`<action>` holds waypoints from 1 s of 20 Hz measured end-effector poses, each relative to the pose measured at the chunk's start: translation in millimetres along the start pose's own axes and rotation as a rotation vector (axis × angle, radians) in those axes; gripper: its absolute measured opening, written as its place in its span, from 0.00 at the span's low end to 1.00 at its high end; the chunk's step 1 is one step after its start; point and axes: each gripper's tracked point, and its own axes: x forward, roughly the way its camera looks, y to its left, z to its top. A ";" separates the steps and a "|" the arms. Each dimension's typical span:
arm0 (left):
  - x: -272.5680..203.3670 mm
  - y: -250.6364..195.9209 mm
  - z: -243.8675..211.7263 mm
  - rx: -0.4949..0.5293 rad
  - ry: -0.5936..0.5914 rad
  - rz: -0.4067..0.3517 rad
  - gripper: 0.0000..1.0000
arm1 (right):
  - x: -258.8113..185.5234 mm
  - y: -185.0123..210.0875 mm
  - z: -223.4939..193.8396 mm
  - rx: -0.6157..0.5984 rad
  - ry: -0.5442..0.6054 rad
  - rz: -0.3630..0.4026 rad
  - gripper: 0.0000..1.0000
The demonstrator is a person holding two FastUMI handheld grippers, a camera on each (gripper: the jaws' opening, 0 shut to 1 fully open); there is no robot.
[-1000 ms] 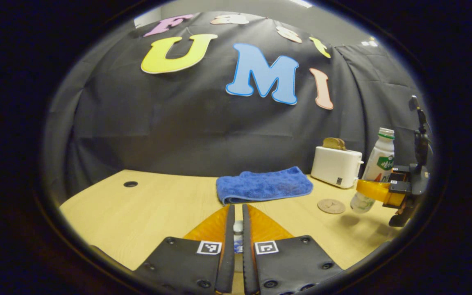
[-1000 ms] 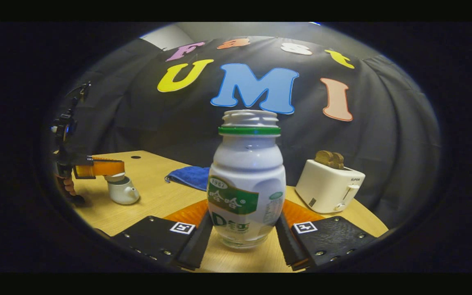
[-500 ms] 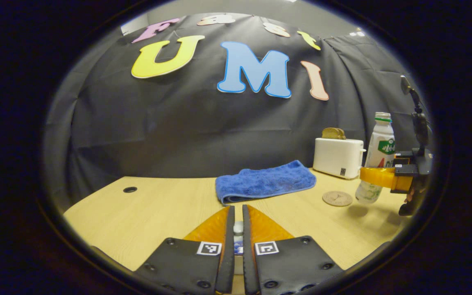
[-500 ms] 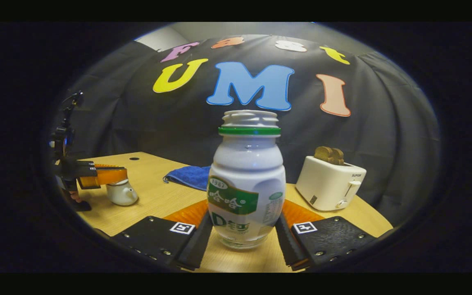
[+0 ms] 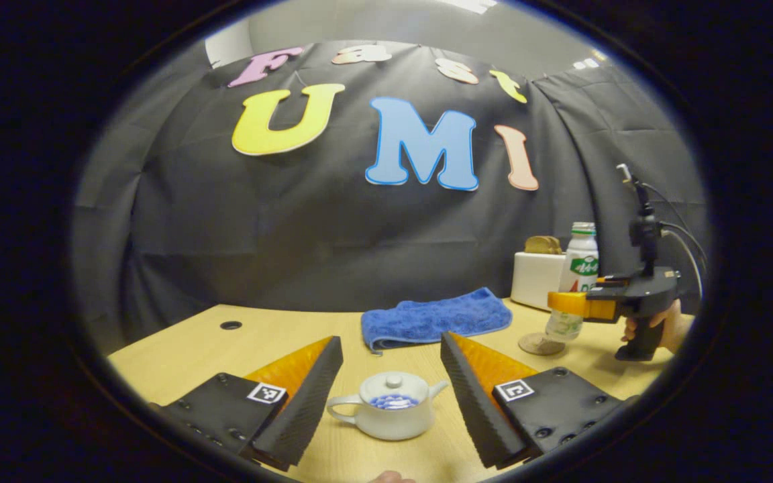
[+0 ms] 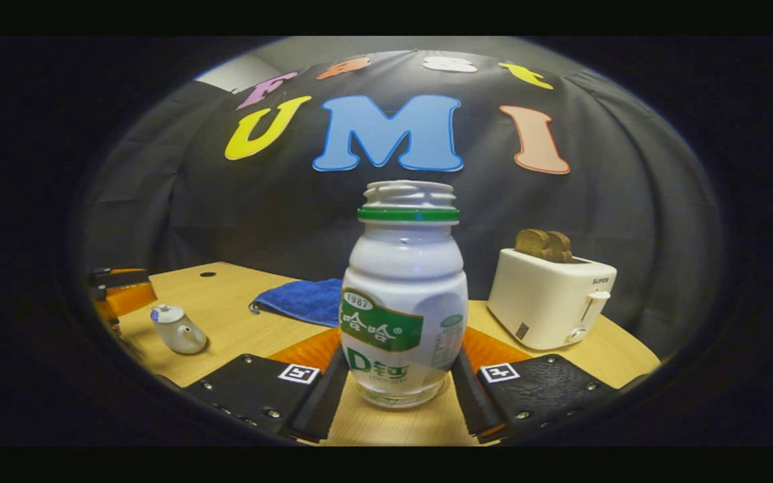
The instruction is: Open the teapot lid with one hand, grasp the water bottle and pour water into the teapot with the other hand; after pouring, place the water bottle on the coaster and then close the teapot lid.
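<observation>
A small white teapot stands on the wooden table with its lid on. My left gripper is open, one finger on each side of the pot and touching nothing. My right gripper is shut on the lower body of a capless white water bottle, held upright. In the left gripper view the water bottle and right gripper are over the round coaster; I cannot tell whether bottle and coaster touch. The teapot and left gripper show far left in the right gripper view.
A folded blue cloth lies at the back of the table. A white toaster with toast in it stands back right, close behind the bottle. A small round hole sits in the tabletop at back left. A hand holds the right gripper's handle.
My left gripper let go of the lid knob, opened wide and drew back, leaving the lid on the teapot. The right gripper carried the bottle left and down over the coaster.
</observation>
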 end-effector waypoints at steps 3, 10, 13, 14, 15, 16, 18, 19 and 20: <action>-35.0 7.4 3.2 -0.026 -0.010 0.022 1.00 | 19.0 -6.3 -6.9 0.028 0.028 -0.009 0.72; -61.6 8.8 -0.9 -0.049 -0.014 0.025 0.99 | 34.5 -6.6 -25.3 0.019 0.067 -0.020 0.72; -62.2 1.6 3.6 -0.022 -0.022 0.014 0.99 | 35.6 -6.3 -27.9 0.016 0.070 -0.020 0.73; -60.9 0.4 3.9 -0.014 -0.026 0.014 0.99 | 35.8 -5.7 -28.5 0.016 0.071 -0.018 0.74; -60.6 -1.1 5.4 -0.011 -0.030 0.012 0.99 | 35.1 -7.2 -29.5 0.012 0.074 -0.028 0.77; -60.7 -2.8 6.5 -0.011 -0.033 0.008 0.99 | 33.5 -7.8 -31.7 0.004 0.074 -0.034 0.78; -63.8 -3.7 10.0 -0.009 -0.041 0.011 0.99 | 24.3 -9.0 -22.3 0.010 0.033 -0.052 1.00; -65.4 -4.6 10.9 -0.010 -0.042 0.012 0.99 | 14.0 -6.8 -14.6 0.011 0.003 -0.053 0.99; -65.7 -7.0 10.6 -0.018 -0.043 0.012 0.99 | 1.4 -6.6 -9.3 0.003 -0.018 -0.067 1.00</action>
